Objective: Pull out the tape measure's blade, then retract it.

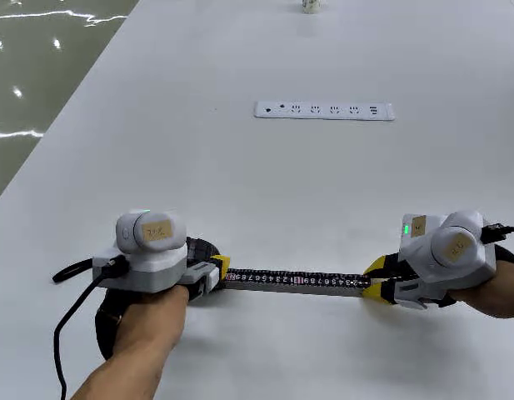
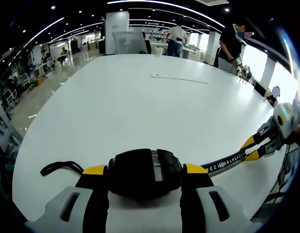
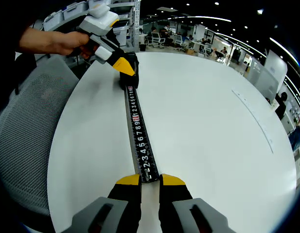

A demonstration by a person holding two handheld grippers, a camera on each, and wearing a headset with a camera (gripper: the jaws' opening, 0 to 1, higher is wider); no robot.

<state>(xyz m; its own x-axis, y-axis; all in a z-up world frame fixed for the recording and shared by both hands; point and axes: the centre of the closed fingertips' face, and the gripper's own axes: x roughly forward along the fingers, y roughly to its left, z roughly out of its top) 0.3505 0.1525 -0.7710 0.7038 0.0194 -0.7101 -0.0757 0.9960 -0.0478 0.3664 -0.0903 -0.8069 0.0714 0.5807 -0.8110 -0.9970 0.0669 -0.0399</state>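
Note:
A black tape measure case (image 2: 145,173) sits between my left gripper's yellow-tipped fingers (image 2: 95,170), gripper shut on it; in the head view the case (image 1: 204,252) is at lower left. Its black blade (image 1: 295,279) with white numbers runs flat along the table to my right gripper (image 1: 375,278), which is shut on the blade's end. In the right gripper view the blade (image 3: 139,136) stretches away from my right gripper (image 3: 150,180) to the case (image 3: 129,77). The left gripper view shows the blade (image 2: 223,162) leading to the right gripper (image 2: 252,149).
A white power strip (image 1: 325,110) lies flat on the white table (image 1: 265,183) farther back. A small white object (image 1: 311,6) stands at the far edge. A grey mesh chair (image 3: 28,145) stands beside the table. People stand at the far end (image 2: 178,40).

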